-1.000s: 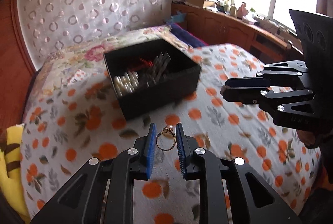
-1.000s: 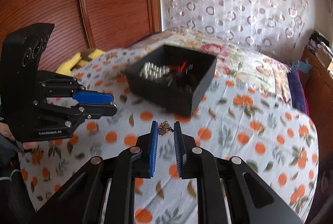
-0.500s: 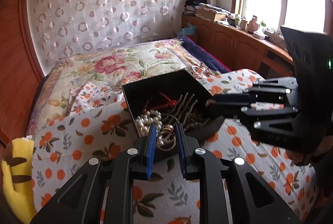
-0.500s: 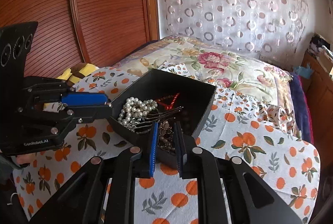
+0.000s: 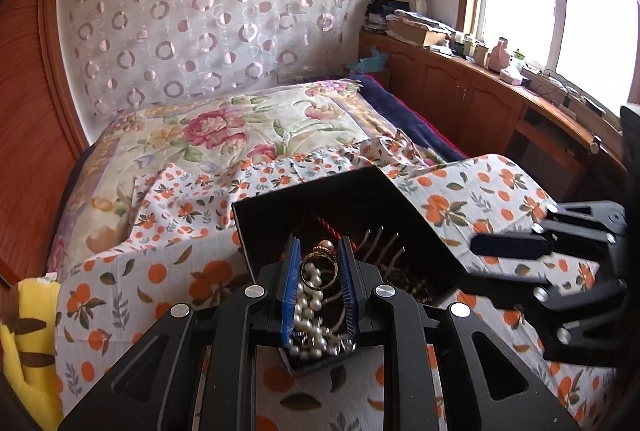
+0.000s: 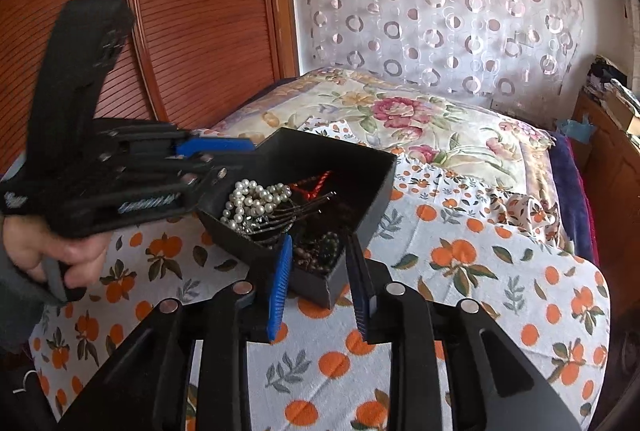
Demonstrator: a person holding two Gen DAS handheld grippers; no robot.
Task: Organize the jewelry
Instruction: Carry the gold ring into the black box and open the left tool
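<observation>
Holding pearls [image 6: 256, 201], hairpins [image 6: 304, 209], beads [image 6: 324, 251], black box [image 6: 380, 187]

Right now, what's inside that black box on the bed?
The black box holds a pearl strand, a red cord, thin metal hairpins and dark beads. Whatever lies underneath that pile is covered.

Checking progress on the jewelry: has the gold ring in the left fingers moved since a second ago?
Yes. The gold ring, pinched in the left gripper, has travelled from above the orange-print sheet to over the black box.
</observation>
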